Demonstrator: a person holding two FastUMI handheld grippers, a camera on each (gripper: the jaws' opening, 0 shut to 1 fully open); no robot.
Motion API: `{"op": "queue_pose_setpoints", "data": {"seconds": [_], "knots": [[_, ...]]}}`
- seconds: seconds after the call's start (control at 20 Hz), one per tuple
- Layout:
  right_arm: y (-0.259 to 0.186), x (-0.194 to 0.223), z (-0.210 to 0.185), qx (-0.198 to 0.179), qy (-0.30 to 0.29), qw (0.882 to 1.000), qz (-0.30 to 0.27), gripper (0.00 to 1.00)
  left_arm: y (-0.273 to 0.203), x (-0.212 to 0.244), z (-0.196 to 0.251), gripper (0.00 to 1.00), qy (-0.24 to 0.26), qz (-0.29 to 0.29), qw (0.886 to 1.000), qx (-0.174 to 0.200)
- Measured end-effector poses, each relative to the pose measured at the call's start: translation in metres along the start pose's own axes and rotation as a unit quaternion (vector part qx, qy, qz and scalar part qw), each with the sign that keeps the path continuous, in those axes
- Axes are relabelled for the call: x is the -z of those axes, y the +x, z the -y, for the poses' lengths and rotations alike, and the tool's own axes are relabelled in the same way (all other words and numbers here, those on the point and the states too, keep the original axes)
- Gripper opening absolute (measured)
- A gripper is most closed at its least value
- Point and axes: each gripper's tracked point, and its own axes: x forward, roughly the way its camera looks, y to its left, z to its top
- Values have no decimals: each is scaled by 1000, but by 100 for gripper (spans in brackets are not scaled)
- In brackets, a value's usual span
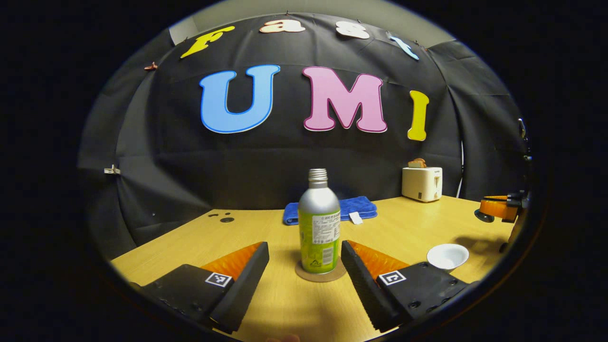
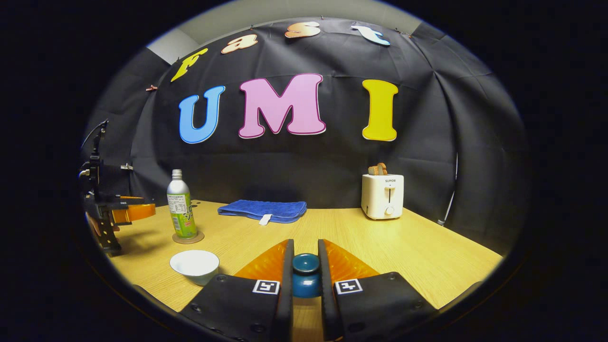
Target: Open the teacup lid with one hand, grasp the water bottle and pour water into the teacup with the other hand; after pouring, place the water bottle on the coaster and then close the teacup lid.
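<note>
The water bottle (image 1: 319, 223) stands upright on a round, flat brown coaster (image 1: 321, 274) on the pale wood-grain counter (image 1: 418, 228). Its body is smooth brushed metal up top, with a ribbed screw neck and a green printed wrap lower down. The left tool (image 1: 305, 259) sits spread wide, one ridged finger on each side of the bottle, neither one touching it.

Off to the side, the teacup (image 2: 194, 266) is a small white bowl-shaped cup, glossy and uncovered, resting on the counter near the coaster. The right tool (image 2: 305, 268) is pinched on the teacup lid (image 2: 305, 274), a rounded, glazed blue piece with a domed knob, both fingers pressing its sides. In the right gripper view, the left tool also shows at the counter's far left edge.

At the back, a soft blue folded towel (image 2: 266, 209) lies flat, and a boxy cream toaster (image 2: 382, 195) holds a slice of bread (image 2: 377, 169).
</note>
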Motion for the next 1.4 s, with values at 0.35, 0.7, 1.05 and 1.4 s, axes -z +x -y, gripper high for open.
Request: {"op": "queue_pose_setpoints", "data": {"seconds": [0.35,0.7,1.05,1.4], "knots": [[-10,-2,-45,-54,19,998,2,28,-9,6,-30,96,-32,17,999,-27],[-3,0,-131,-127,25,991,-18,28,-9,6,-27,96,-19,18,1000,-15],[3,21,-168,-146,-3,988,-51,28,-8,5,-27,96,-18,17,1000,-15],[15,38,-173,-136,-12,985,-105,28,-9,5,-26,96,-18,18,1000,-14]]}}
